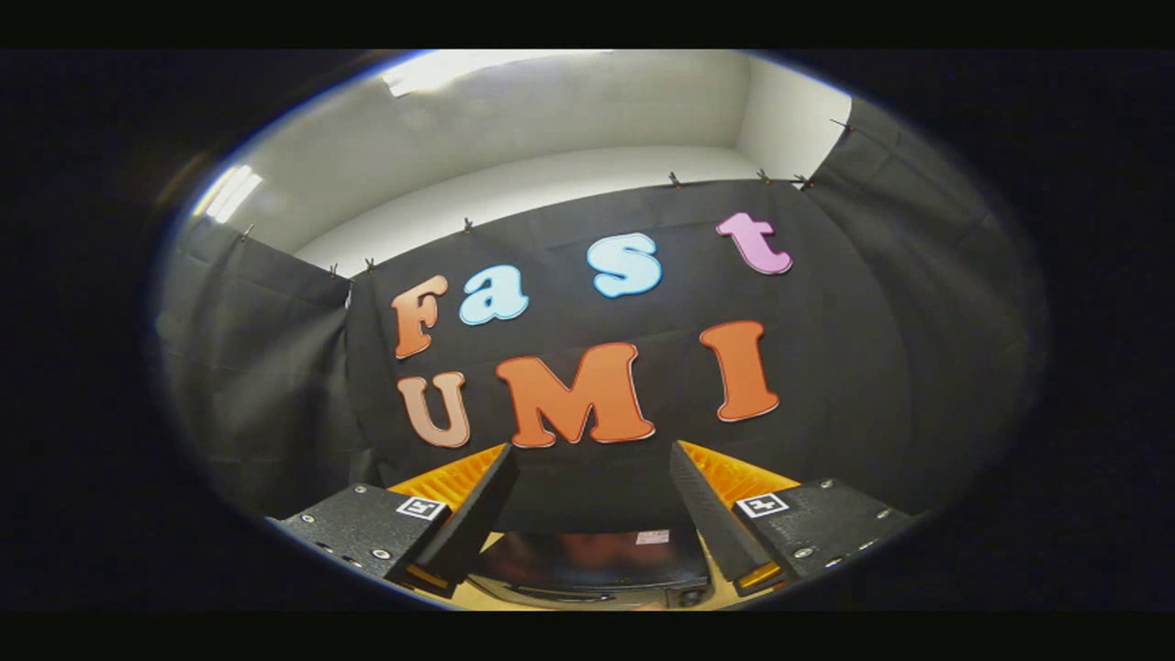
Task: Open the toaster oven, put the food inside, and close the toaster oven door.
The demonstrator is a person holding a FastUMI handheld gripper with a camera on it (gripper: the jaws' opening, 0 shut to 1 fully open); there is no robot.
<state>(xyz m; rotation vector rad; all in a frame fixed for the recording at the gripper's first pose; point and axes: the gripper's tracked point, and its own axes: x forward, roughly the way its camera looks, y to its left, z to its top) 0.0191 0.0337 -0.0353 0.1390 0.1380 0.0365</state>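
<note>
My gripper is raised and looks out over the booth, its two fingers spread wide apart with nothing between them. Below and between the fingers I see the dark, glossy top of the toaster oven, standing on a light wooden table. Its door and front are hidden from this angle, so I cannot tell whether it is open. A small white sticker lies on the oven's top.
The black cloth wall of the booth rises right behind the oven and wraps around both sides. Above it are a white room wall and ceiling with lights.
</note>
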